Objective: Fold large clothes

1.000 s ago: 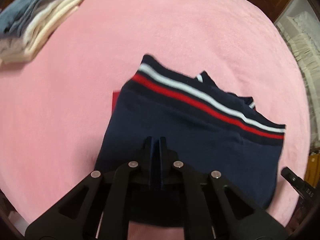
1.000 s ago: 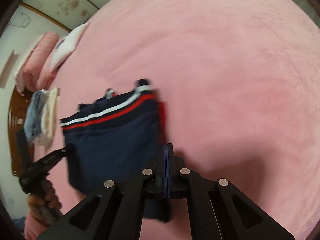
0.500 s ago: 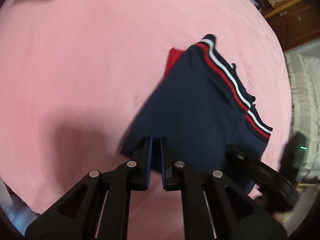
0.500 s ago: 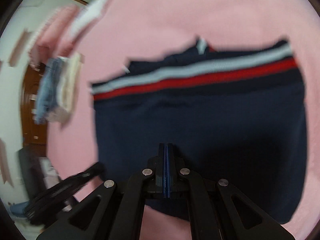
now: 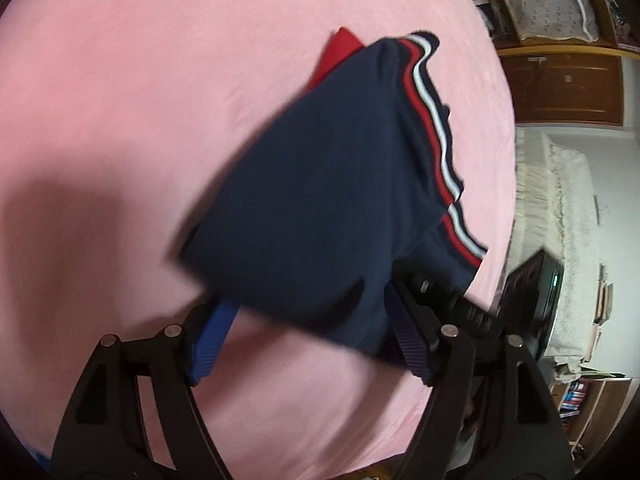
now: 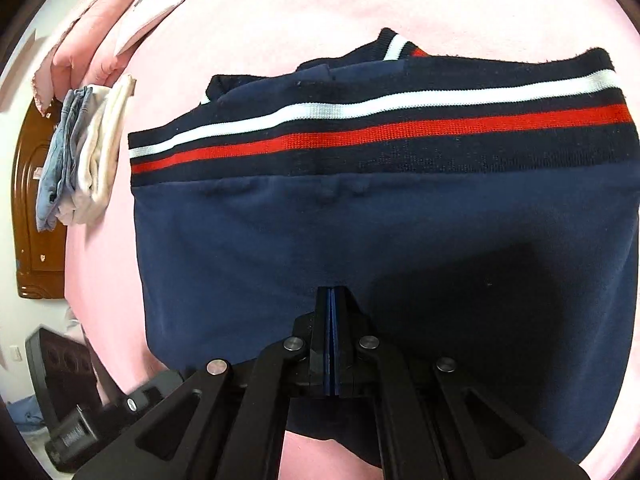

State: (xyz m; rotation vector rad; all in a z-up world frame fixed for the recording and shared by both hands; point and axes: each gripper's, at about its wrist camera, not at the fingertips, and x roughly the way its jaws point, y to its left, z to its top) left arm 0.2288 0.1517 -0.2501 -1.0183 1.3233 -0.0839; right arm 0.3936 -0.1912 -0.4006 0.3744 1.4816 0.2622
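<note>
Pink bed cover (image 5: 120, 120) — folded stack (image 6: 86, 156) far left. Navy garment (image 6: 360, 240): left gripper (image 5: 308, 344) spread wide, right gripper (image 6: 332, 336) pinching it.

Bright, even light; left view motion-blurred, right view sharp; heavy fisheye edges, soft shadows.

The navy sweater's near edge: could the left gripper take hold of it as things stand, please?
Probably yes: the left gripper is open, and the navy sweater has its near edge hanging between the fingers, nothing blocking.
</note>
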